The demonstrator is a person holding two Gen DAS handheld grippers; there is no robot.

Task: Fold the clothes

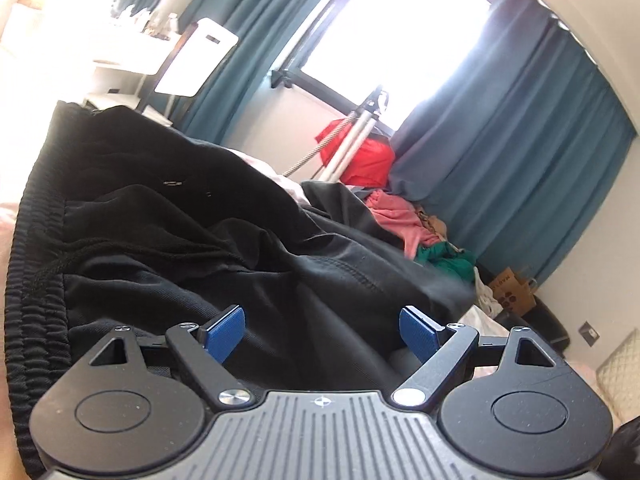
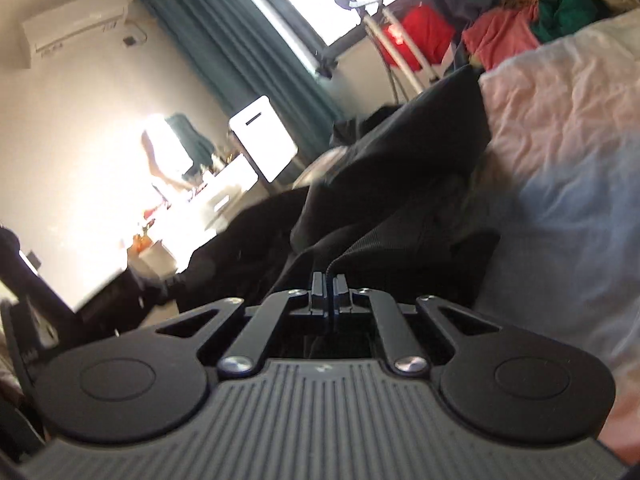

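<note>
Black trousers with a ribbed elastic waistband and a drawstring lie crumpled on the bed, filling the left wrist view. My left gripper is open just above the black cloth, blue pads spread wide, holding nothing. In the right wrist view my right gripper is shut on an edge of the same black trousers, which rise in a fold ahead of it over the pale sheet.
A pile of red, pink and green clothes lies at the bed's far end by a tripod and teal curtains. A white chair and desk stand at the back left. A cardboard bag sits on the floor.
</note>
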